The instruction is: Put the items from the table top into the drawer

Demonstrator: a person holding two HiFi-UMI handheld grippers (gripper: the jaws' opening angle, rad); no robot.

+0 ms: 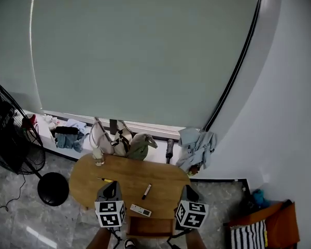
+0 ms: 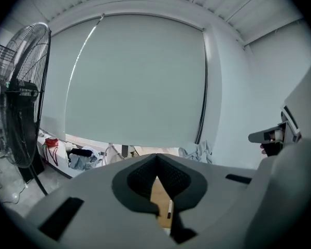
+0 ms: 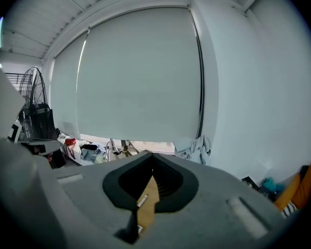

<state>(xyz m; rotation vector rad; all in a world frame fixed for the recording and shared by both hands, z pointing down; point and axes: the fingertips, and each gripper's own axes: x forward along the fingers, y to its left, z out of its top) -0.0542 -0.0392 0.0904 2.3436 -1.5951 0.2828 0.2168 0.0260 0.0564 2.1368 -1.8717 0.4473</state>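
Four things lie on the round table (image 1: 166, 176): one jar (image 1: 98, 157) far left, one yellow pencil (image 1: 104, 180), one black marker (image 1: 146, 191) in the middle, one white remote (image 1: 140, 210) nearest. Left gripper (image 1: 110, 190) and right gripper (image 1: 188, 193) hang at the near edge, each with jaws together and empty.

An oval wooden table (image 1: 128, 174) stands in front of a window ledge, below a grey roller blind (image 1: 145, 51). On the tabletop lie a yellow pencil (image 1: 105, 180), a dark marker (image 1: 146, 191) and, near the front edge, a white rectangular device (image 1: 140, 210). A glass jar (image 1: 98, 157) stands at the rear left edge. The left gripper (image 1: 111, 185) and right gripper (image 1: 188, 190) flank the front edge. A black pedestal fan (image 1: 10, 139) stands left of the table.
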